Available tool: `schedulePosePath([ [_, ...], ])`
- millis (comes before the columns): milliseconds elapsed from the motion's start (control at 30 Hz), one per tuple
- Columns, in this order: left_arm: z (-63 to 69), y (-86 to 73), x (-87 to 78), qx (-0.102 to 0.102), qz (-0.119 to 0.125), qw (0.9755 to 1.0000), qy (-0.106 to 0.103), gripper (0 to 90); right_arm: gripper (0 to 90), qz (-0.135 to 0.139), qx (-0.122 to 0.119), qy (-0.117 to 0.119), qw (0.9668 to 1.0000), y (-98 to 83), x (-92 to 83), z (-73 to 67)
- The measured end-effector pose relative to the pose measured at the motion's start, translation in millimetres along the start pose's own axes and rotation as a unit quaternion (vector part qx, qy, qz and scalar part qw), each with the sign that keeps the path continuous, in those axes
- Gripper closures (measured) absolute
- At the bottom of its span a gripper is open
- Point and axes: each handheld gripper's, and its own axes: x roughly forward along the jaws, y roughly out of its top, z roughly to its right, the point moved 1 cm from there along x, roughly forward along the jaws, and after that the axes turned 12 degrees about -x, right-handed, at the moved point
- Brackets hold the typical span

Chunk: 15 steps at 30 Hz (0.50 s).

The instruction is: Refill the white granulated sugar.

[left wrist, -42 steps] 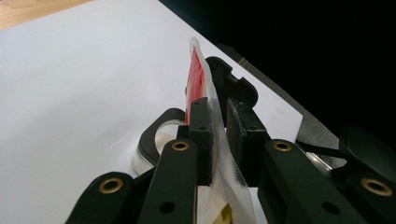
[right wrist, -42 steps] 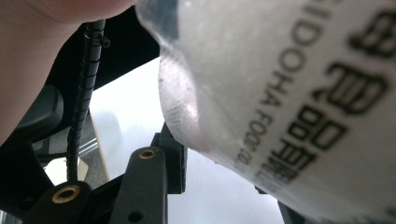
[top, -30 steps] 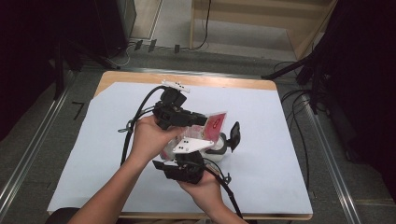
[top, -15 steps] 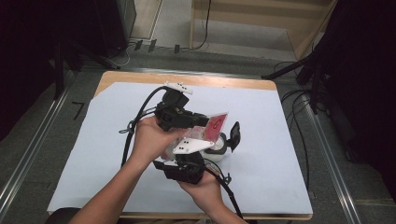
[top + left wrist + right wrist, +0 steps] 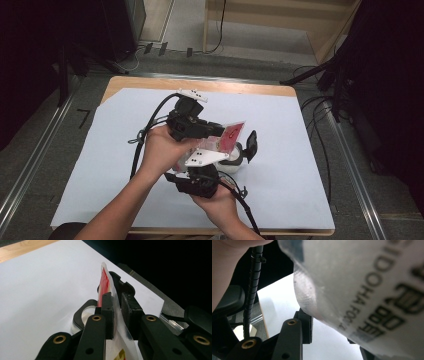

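white sheet over a wood table, dark room behind, cables on floor at upper frame. left gripper [image 5: 117, 312]: jaws clamped on the sealed edge of a red/clear snack pouch [image 5: 106, 287], pads pressing the film flat. right gripper [image 5: 240, 150]: its jaws sit apart w/ the pouch's printed face [image 5: 367, 290] hanging between them; can't tell if any pad touches it. pouch is held up off the table, centre of the high view, just above a small clear cup [image 5: 232, 162] on the sheet. risks, imo: the left grip is only on thin film, so a hard tug could slip or tear it unevenly; contents could miss the cup; a low swing could knock the cup over.
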Motion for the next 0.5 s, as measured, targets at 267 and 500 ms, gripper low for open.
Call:
schedulePosePath([
  [267, 0.7, -0.7, -0.2, 0.005, -0.001, 1.0000, -0.002, 81.1, 66.2, 0.001, -0.005, -0.001, 1.0000, -1.3, 0.4, -0.6],
  [500, 0.5, -0.8, -0.3, 0.004, 0.001, 1.0000, -0.002, 80.8, 67.5, -0.001, -0.003, -0.001, 1.0000, -1.1, 0.3, -0.6],
])
